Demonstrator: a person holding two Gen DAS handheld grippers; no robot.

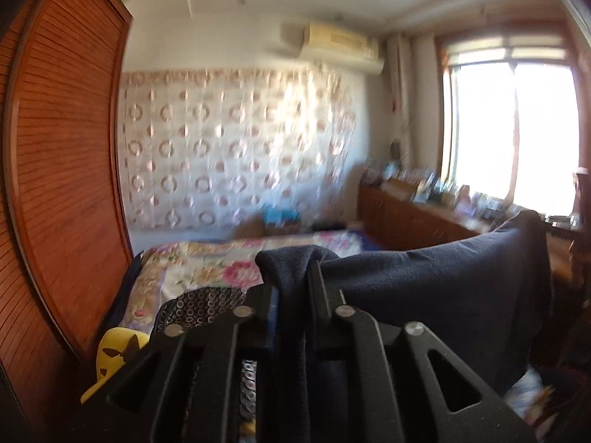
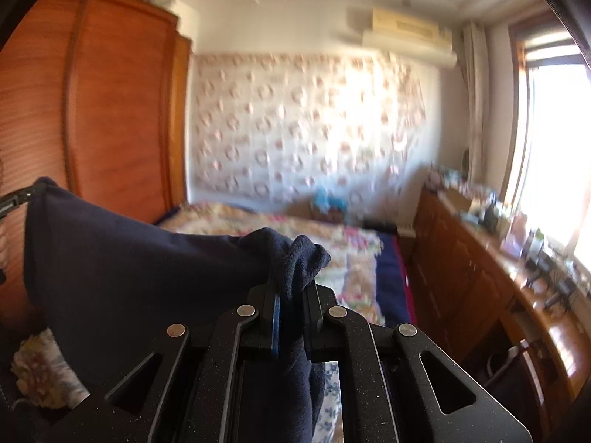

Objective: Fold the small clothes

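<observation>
A dark navy fleece garment [image 1: 443, 288] hangs stretched in the air between my two grippers, above the bed. My left gripper [image 1: 293, 277] is shut on one bunched corner of it, and the cloth runs off to the right. In the right wrist view the same navy garment [image 2: 122, 258] spreads to the left. My right gripper [image 2: 291, 288] is shut on its other bunched corner. At the far left edge of that view a black piece of the left gripper [image 2: 18, 195] shows at the cloth's far end.
Below lies a bed with a floral cover [image 1: 207, 265] [image 2: 258, 225]. A yellow item [image 1: 110, 354] and a circle-patterned black cloth [image 1: 207, 302] lie near its left side. A wooden wardrobe [image 1: 62, 170] stands left. A low cabinet with clutter [image 2: 498, 258] runs under the window.
</observation>
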